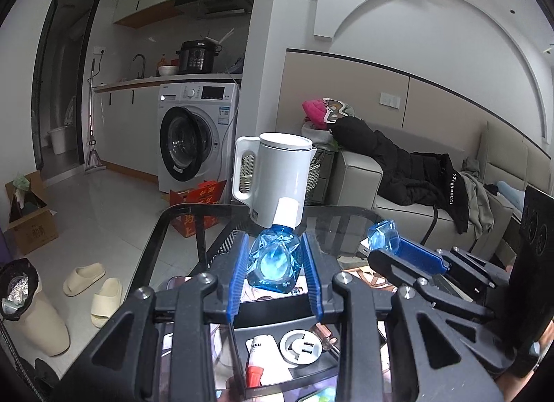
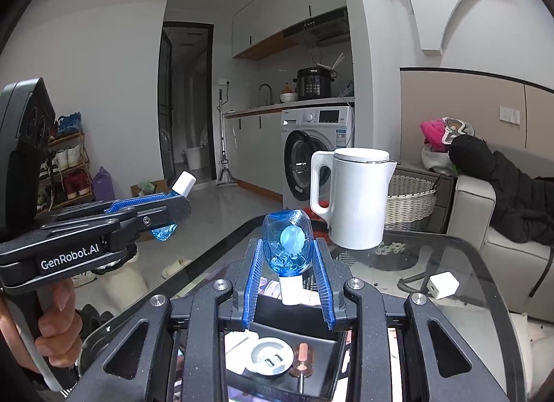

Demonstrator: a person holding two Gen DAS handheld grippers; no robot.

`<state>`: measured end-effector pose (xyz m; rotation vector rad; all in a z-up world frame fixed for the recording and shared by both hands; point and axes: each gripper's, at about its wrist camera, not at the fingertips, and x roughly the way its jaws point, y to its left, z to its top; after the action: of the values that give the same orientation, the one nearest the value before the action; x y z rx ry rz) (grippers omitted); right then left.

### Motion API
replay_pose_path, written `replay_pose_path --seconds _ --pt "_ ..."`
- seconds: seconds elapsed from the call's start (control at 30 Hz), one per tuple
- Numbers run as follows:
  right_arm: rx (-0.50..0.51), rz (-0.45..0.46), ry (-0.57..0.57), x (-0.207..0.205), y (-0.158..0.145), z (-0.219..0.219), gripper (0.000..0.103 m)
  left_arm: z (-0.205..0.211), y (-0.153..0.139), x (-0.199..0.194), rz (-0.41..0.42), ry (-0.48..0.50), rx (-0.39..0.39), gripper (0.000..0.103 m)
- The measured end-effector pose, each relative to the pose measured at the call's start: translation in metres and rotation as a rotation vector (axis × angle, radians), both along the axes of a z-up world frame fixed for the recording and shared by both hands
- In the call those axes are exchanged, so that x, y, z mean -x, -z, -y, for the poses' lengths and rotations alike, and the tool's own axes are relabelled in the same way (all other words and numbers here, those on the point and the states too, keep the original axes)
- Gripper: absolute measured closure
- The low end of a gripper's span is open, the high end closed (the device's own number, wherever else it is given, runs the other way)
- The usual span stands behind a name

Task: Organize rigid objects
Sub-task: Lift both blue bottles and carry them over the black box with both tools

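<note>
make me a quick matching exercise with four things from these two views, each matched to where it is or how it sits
Things:
1. blue faceted plastic bottle with its white cap pointing away
2. blue faceted plastic bottle with its white cap pointing toward the camera
3. white plastic electric kettle
4. small white cube-shaped charger

Places or states:
A. lying on the glass table, right of the kettle in the right wrist view
B. clamped in the right hand-held gripper
C. standing upright at the far side of the table
D. clamped in the left hand-held gripper

Pairs: 1-D, 2-B, 3-C, 4-A

blue bottles (image 1: 273,260) (white caps), white kettle (image 2: 358,198)
</note>
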<state>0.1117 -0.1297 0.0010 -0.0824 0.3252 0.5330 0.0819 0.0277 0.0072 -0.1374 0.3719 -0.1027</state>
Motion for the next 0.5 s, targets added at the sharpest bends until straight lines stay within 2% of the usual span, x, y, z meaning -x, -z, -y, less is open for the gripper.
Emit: replay_pose_path --seconds 0.2,0.33,0.5 --pt "0.012 -0.044 0.003 -0.012 0.005 -0.002 0.073 0.0 0.011 -0.018 -0.075 0.005 0.021 0.074" --pt "-0.002 -0.143 0.011 -0.03 0.013 0.002 0.073 -0.003 0.023 -0.034 -0.173 0.0 0.065 0.074" --pt "0.001 -0.266 0.027 -0.047 0.03 0.005 0.073 0.005 0.042 -0.049 -0.295 0.007 0.032 0.074"
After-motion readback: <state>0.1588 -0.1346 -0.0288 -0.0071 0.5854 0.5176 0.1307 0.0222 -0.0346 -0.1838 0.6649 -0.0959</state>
